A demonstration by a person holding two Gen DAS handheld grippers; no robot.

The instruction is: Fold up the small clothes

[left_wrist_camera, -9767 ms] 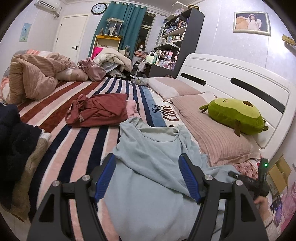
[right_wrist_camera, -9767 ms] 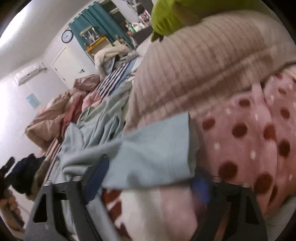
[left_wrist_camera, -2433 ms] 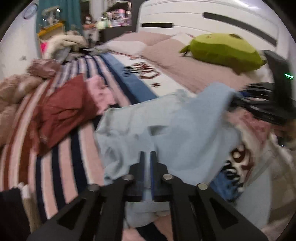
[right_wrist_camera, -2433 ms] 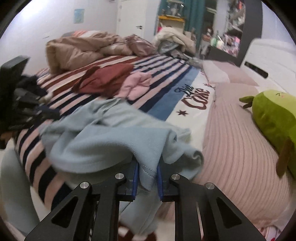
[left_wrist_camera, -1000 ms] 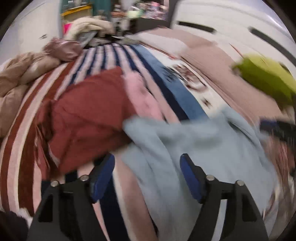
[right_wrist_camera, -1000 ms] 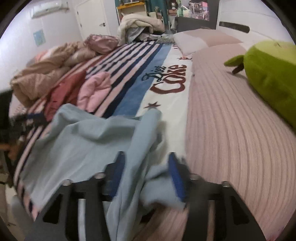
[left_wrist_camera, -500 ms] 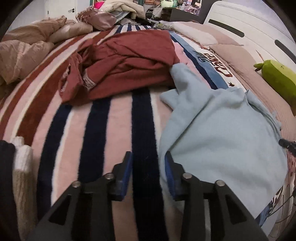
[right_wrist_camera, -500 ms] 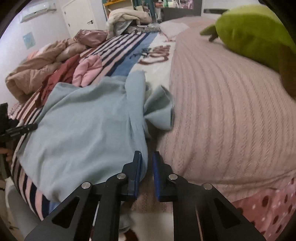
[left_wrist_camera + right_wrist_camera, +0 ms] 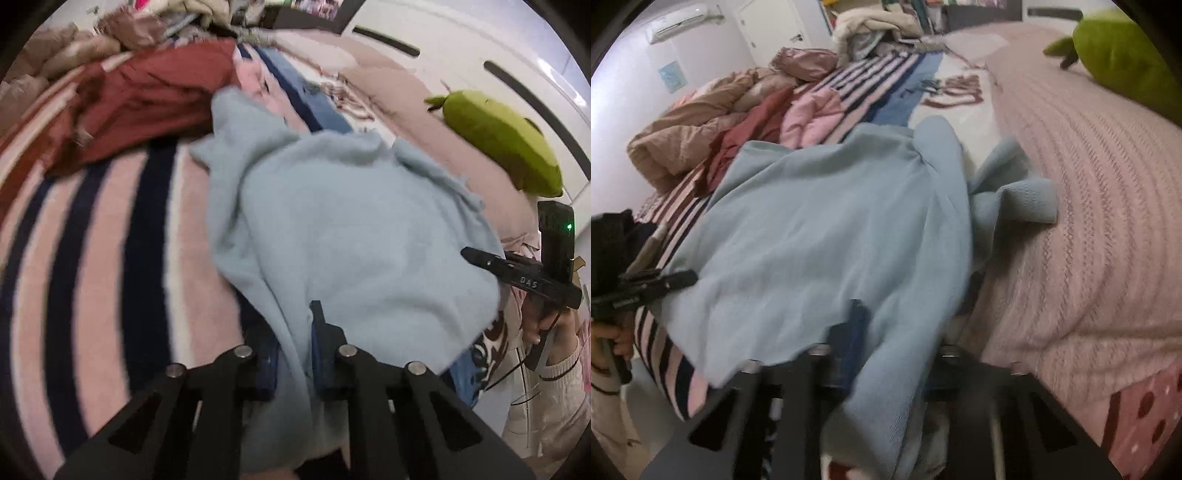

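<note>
Between both sets of fingers, the left gripper and right gripper each pinch the light-blue top's near hem; it lies rumpled, apparently no fold made yet.

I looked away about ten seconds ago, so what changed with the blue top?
The blue top was lifted, swung round and laid flatter on the bed; both tools, open then, now pinch its near edge: left tool, right tool. The red garment and green plush stayed put.
</note>
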